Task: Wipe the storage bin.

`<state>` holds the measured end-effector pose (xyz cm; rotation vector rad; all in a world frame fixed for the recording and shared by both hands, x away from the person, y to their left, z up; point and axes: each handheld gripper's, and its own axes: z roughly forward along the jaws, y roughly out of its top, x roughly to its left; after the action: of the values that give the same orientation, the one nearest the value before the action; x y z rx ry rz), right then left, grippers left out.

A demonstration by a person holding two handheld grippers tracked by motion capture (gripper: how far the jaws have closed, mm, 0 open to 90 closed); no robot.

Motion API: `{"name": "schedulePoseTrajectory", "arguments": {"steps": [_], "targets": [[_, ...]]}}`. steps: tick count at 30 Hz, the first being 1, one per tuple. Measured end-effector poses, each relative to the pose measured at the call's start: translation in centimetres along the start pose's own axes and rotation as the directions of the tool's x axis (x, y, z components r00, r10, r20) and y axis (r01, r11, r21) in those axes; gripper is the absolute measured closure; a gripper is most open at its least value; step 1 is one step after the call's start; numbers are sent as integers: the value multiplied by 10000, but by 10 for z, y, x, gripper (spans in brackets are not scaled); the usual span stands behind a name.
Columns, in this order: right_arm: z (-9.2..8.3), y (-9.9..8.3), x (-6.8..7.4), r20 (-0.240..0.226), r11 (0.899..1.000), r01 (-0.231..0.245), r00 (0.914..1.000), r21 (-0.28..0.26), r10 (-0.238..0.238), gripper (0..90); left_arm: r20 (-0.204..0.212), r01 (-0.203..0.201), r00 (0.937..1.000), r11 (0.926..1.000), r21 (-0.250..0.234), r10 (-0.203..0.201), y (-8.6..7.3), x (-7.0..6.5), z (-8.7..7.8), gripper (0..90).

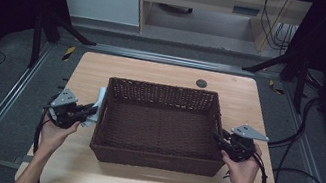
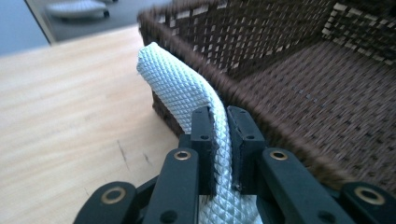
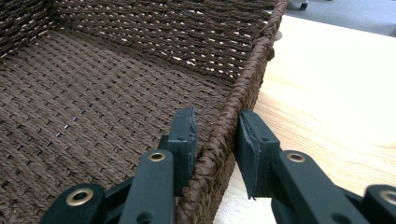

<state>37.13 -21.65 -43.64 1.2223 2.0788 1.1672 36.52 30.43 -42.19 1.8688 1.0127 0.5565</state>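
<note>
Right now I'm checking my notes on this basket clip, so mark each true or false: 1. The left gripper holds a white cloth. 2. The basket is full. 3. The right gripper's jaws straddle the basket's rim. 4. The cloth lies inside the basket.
1. True: the left gripper is shut on the white cloth.
2. False: the wicker basket is empty.
3. True: the right gripper has one jaw on either side of the rim.
4. False: the cloth is outside, by the basket's left wall.
</note>
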Motion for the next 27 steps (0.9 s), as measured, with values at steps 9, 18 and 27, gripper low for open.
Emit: {"name": "schedulePoseTrajectory", "arguments": {"steps": [9,18,27], "targets": [[0,0,0,4,10000,9,10000,0,-9,689,207,253,9994,9974,675,-267,-18,2,9,805],[0,0,0,17,10000,3,10000,0,-3,690,343,109,9992,9721,2342,-195,-49,-7,25,805],[0,0,0,42,10000,-45,10000,-56,45,690,466,399,9979,9942,994,-447,-31,-6,5,805]]}}
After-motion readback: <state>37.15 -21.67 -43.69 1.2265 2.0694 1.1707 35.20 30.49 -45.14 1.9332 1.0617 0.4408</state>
